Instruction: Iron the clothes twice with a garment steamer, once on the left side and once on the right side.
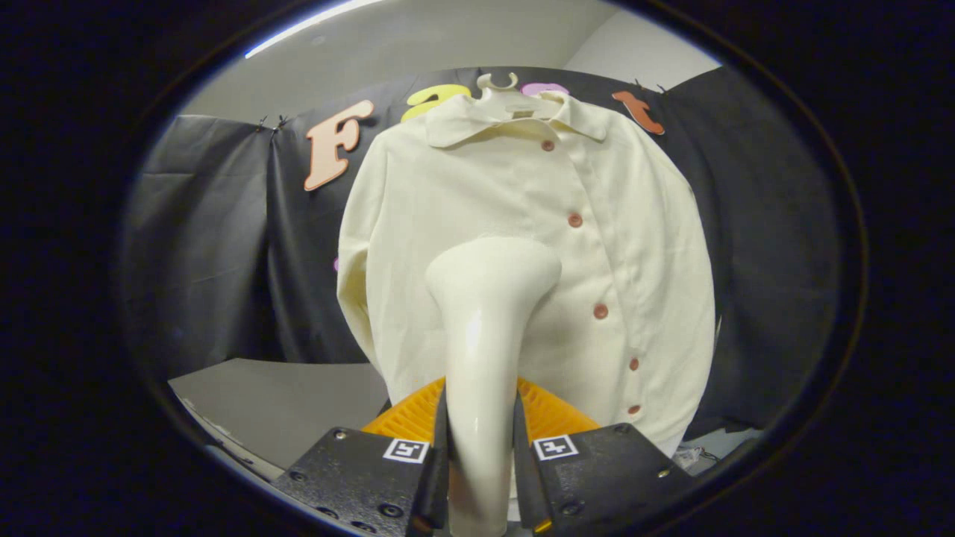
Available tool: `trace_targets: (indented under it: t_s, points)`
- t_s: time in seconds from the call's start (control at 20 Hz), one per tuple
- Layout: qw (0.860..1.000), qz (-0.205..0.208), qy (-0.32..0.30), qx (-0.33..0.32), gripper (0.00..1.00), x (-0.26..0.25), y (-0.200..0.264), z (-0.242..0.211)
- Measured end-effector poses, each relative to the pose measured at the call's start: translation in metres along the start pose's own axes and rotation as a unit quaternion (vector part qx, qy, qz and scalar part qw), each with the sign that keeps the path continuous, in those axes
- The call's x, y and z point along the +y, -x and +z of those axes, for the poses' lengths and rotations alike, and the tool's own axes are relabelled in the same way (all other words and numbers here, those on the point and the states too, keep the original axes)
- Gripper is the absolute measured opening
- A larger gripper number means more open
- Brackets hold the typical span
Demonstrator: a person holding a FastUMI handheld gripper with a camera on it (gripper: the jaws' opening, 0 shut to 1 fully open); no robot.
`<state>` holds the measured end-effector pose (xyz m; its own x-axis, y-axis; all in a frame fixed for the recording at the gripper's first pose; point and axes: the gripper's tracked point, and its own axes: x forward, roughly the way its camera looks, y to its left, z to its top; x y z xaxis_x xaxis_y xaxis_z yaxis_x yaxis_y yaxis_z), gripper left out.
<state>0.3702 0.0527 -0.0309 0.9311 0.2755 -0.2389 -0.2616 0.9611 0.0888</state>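
Observation:
A cream button-up shirt [634,246] with reddish buttons hangs on a pale hanger [498,83] against the black booth wall. My gripper [481,447] is shut on the handle of a cream garment steamer [485,313], both fingers pressing its sides. The steamer's wide head rises beyond the fingers and sits against or very close to the shirt's front, left of the button line, about mid-chest. Whether the head touches the cloth I cannot tell. The steamer hides the shirt's lower middle.
A grey table surface [283,403] lies below and left of the shirt. The black cloth wall [209,246] stands behind everything. Small items [690,455] lie low at the right, beside the shirt's hem.

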Motion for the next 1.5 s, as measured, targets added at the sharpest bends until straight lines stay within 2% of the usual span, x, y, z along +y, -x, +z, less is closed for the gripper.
trace_targets:
  t_s: [0.4, 1.0, 1.3, 1.5]
  points:
    - [0.999, -0.005, 0.007, 0.052, 0.37, -0.022, 0.011, -0.077]
    - [0.991, 0.023, -0.026, 0.133, 0.37, -0.035, 0.033, -0.224]
    - [0.989, 0.019, -0.048, 0.136, 0.35, -0.043, 0.033, -0.251]
    - [0.988, 0.025, -0.039, 0.148, 0.35, -0.041, 0.053, -0.245]
